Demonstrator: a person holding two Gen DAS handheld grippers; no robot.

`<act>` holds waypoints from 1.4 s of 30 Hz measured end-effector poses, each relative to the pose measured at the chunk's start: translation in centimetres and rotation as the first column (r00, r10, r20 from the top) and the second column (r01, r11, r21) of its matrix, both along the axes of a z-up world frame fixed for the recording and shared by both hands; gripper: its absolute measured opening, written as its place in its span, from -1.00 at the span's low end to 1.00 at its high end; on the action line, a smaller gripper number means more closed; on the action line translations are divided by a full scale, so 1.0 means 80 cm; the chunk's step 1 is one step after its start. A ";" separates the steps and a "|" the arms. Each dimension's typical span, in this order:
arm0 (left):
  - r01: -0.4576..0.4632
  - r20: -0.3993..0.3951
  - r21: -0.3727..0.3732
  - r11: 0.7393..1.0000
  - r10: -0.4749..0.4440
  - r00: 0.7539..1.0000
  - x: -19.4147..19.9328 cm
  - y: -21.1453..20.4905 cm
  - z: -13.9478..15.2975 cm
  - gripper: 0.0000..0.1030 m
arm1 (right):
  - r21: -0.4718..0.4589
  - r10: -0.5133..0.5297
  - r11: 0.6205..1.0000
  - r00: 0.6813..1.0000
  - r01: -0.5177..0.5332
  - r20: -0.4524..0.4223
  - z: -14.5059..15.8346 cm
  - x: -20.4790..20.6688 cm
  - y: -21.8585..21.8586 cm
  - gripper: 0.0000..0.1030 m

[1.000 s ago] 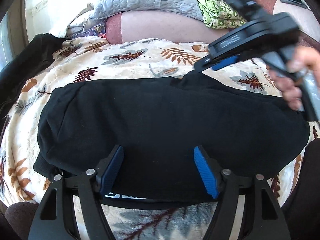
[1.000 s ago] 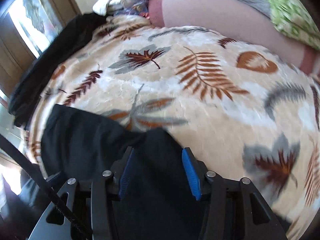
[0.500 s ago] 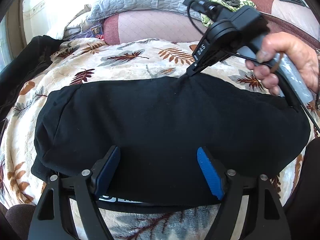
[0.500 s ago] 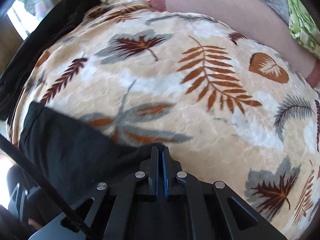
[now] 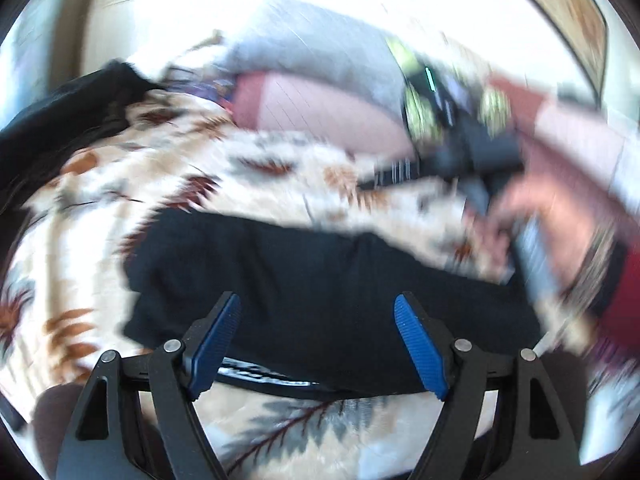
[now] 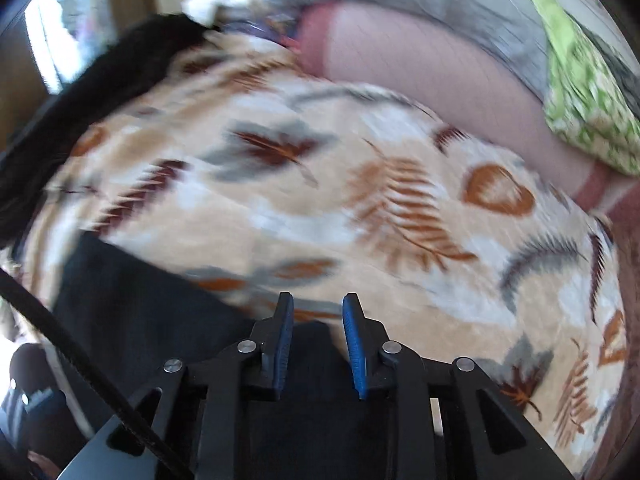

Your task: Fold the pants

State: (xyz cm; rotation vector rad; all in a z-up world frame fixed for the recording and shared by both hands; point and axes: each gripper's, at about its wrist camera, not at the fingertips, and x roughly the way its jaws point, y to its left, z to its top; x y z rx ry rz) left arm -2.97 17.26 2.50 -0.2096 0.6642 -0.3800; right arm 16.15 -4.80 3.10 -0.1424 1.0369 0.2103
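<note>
Two grippers are hovering over folded black pants (image 5: 320, 300) lying on a leaf-print blanket (image 6: 360, 208). Left gripper (image 5: 318, 344) is standing wide open, gripping nothing; right gripper (image 6: 316, 344) is parting slightly, having just been opening, pads off the cloth.

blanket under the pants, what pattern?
Cream blanket with rust, brown and grey leaf and fern prints; clearest in the right wrist view.

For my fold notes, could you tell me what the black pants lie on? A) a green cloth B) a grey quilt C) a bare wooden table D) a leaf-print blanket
D: the pants rest flat on the leaf-print blanket, which shows all around them.
</note>
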 end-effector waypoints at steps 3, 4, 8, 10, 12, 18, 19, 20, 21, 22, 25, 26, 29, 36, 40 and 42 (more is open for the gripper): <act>-0.149 0.032 -0.037 0.988 0.150 0.988 -0.013 0.069 0.038 0.55 | 0.072 0.131 0.989 0.991 -0.133 0.020 0.016 -0.024 0.063 -0.45; -0.223 0.025 -0.032 0.974 0.224 0.974 -0.014 0.097 0.047 0.55 | 0.089 0.174 0.980 0.984 -0.176 0.022 0.015 -0.032 0.085 -0.43; -0.405 -0.045 -0.095 0.910 0.402 0.915 -0.021 0.180 0.052 0.55 | 0.137 0.365 0.920 0.930 -0.366 0.031 0.004 -0.076 0.185 0.02; -0.454 -0.076 -0.130 0.882 0.448 0.891 -0.026 0.209 0.045 0.55 | 0.096 0.438 0.893 0.898 -0.440 0.047 -0.006 -0.097 0.228 0.03; -0.482 -0.090 -0.125 0.867 0.474 0.876 -0.030 0.222 0.038 0.55 | 0.057 0.499 0.864 0.865 -0.501 0.047 -0.020 -0.110 0.267 0.03; -0.489 -0.148 -0.153 0.859 0.469 0.870 -0.030 0.239 0.015 0.55 | -0.126 0.538 0.838 0.843 -0.532 0.022 -0.066 -0.120 0.314 -0.58; -0.489 -0.150 -0.158 0.858 0.468 0.871 -0.030 0.241 0.013 0.55 | -0.126 0.529 0.843 0.848 -0.523 0.014 -0.068 -0.118 0.312 -0.64; -0.489 -0.150 -0.159 0.857 0.469 0.870 -0.030 0.241 0.012 0.55 | -0.086 0.515 0.854 0.857 -0.512 0.012 -0.066 -0.112 0.307 -0.65; -0.490 -0.149 -0.159 0.857 0.470 0.870 -0.030 0.243 0.012 0.55 | -0.029 0.492 0.871 0.871 -0.491 0.011 -0.061 -0.108 0.298 -0.72; -0.492 -0.149 -0.160 0.856 0.471 0.869 -0.030 0.244 0.011 0.55 | 0.038 0.467 0.883 0.884 -0.467 0.004 -0.055 -0.101 0.288 -0.74; -0.497 -0.157 -0.169 0.851 0.475 0.866 -0.029 0.249 0.009 0.55 | 0.163 0.425 0.894 0.905 -0.418 -0.005 -0.038 -0.095 0.271 -0.78; -0.499 -0.158 -0.170 0.850 0.476 0.865 -0.028 0.251 0.009 0.55 | 0.205 0.418 0.890 0.908 -0.407 -0.011 -0.033 -0.095 0.269 -0.79; -0.509 -0.161 -0.169 0.844 0.486 0.859 -0.029 0.255 0.009 0.55 | 0.283 0.423 0.873 0.906 -0.397 -0.035 -0.027 -0.101 0.271 -0.78; -0.507 -0.160 -0.151 0.849 0.485 0.860 -0.032 0.249 0.017 0.55 | 0.410 0.407 0.858 0.896 -0.308 -0.179 -0.087 -0.091 0.277 -0.69; -0.492 -0.153 -0.133 0.861 0.472 0.868 -0.030 0.239 0.026 0.55 | 0.609 0.394 0.772 0.890 -0.183 -0.231 -0.093 -0.078 0.254 -0.04; -0.476 -0.143 -0.118 0.872 0.459 0.877 -0.028 0.229 0.032 0.55 | 0.600 0.388 0.775 0.899 -0.198 -0.204 -0.080 -0.084 0.249 0.01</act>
